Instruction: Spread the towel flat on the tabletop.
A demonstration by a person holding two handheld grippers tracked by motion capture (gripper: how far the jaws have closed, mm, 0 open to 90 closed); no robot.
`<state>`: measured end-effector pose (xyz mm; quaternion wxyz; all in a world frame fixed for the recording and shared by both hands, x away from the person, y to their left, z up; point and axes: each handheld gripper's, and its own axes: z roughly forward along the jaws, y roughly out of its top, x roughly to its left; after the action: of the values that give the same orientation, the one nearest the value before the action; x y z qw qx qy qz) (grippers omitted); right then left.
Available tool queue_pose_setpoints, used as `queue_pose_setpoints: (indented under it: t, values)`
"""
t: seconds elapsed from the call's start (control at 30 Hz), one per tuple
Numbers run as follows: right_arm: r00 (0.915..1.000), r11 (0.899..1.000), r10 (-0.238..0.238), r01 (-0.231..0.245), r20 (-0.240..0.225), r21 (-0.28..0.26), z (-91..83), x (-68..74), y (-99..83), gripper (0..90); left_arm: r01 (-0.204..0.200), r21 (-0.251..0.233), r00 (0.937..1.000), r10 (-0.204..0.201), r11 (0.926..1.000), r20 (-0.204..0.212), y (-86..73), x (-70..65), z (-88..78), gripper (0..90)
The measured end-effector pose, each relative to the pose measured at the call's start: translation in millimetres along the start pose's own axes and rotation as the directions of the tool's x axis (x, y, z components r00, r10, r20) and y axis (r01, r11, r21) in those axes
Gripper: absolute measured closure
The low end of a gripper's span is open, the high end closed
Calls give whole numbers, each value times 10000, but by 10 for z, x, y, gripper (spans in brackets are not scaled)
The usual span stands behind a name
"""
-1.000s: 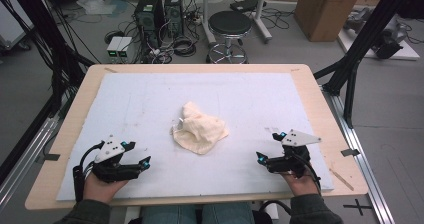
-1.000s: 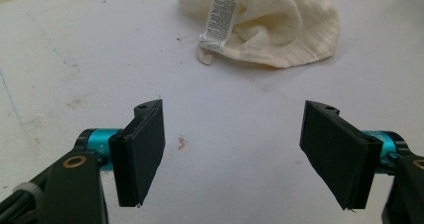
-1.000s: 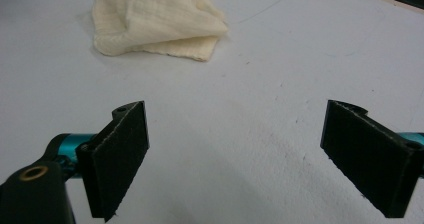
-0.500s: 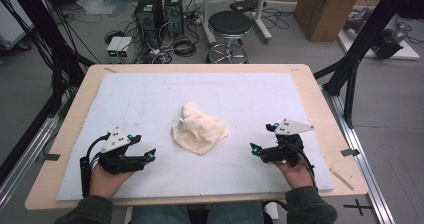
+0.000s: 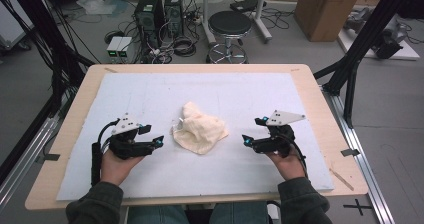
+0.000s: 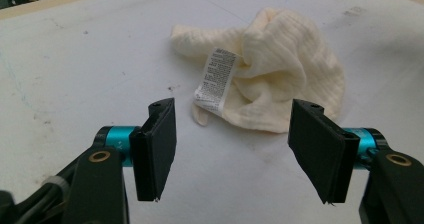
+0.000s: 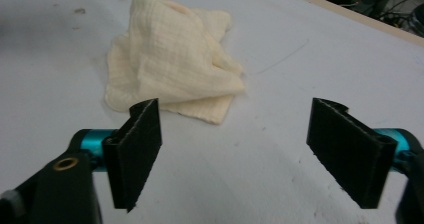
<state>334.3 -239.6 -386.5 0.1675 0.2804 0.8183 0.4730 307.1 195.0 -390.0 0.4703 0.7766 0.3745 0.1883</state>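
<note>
White mat (image 5: 150, 94), crumpled ribbed cream cloth (image 5: 200, 132)

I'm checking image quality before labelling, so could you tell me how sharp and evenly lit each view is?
High view: even light, soft overall, cloth without fine detail. Left gripper view: cloth weave and label fairly sharp, print unreadable. Right gripper view: cloth slightly soft, far table edge blurred. No glare.

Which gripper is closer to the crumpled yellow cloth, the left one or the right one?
The left. The left gripper sits just beside the cloth's left edge, jaws apart and empty. The right gripper sits a bit farther off its right side, also empty.
</note>
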Motion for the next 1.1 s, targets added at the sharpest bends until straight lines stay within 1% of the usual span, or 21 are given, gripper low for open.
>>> queue_pose_setpoints:
  t: [0.07,0.1,0.17,0.2,0.23,0.27,0.33,0.4,0.53,0.57,0.6,0.63,0.67,0.73,0.77,0.8,0.87,0.9,1.0,1.03,1.1]
  values:
    - [9999,10000,70,-70,-88,-28,62,-29,66,282,61,-137,10000,-60,9999,70,37,4,38,406]
    - [9999,10000,70,-70,-88,-28,62,-29,66,282,68,-158,9999,-66,9999,89,57,6,62,410]
    - [9997,9999,104,-104,-230,3,130,-57,136,358,99,-131,9999,-97,9999,134,100,12,113,415]
    - [9997,9999,104,-104,-230,3,130,-57,136,358,145,-119,9997,-142,9998,187,123,15,138,415]
    - [9995,9999,2,1,-314,102,189,-69,178,407,168,-159,9996,-164,9997,224,143,20,162,433]
    - [9992,9997,-112,120,-391,211,227,-72,193,430,229,-226,9994,-223,9995,265,156,27,187,446]
    - [9985,9990,-231,250,-499,378,307,-72,207,460,369,-227,9988,-362,9991,318,170,51,243,461]
    - [9983,9986,-204,230,-546,475,343,-71,209,472,486,-192,9983,-480,9986,343,163,69,303,469]
    - [9973,9964,34,29,-736,851,537,-81,177,524,522,116,9975,-527,9986,473,134,89,430,482]
    - [9968,9952,179,-102,-782,971,572,-88,161,546,458,222,9978,-468,9987,467,130,92,461,485]
    - [9968,9952,179,-102,-782,971,572,-88,161,546,443,271,9980,-455,9986,448,124,89,492,485]
    - [9965,9947,293,-213,-779,1009,609,-95,144,561,411,361,9980,-428,9985,474,119,85,519,492]
    - [9946,9929,612,-520,-843,1071,667,-103,106,606,401,425,9978,-423,9983,506,111,76,550,498]
    - [9941,9927,610,-510,-900,1096,700,-109,89,616,209,687,9988,-239,9974,431,98,59,599,502]
    - [9950,9882,606,-486,-795,1455,755,-108,70,644,118,806,9989,-155,9967,449,91,57,622,523]
    - [9950,9882,606,-486,-795,1455,755,-108,70,644,94,886,9990,-132,9960,433,79,51,647,523]
    - [9964,9837,421,-284,-739,1774,828,-106,50,671,16,1107,9989,-68,9939,464,55,43,693,548]
    - [9964,9837,421,-284,-739,1774,828,-106,50,671,4,1181,9988,-63,9930,493,38,43,715,555]
    - [9971,9797,310,-164,-701,1997,886,-89,37,680,-59,1634,9976,-56,9865,696,-6,48,781,568]
    - [9975,9745,225,-69,-669,2245,936,-98,14,686,-108,1725,9974,-18,9849,726,-16,49,801,571]
    - [9966,9703,375,-188,-735,2413,982,-108,-9,690,-92,1752,9971,-42,9845,759,-30,48,825,592]
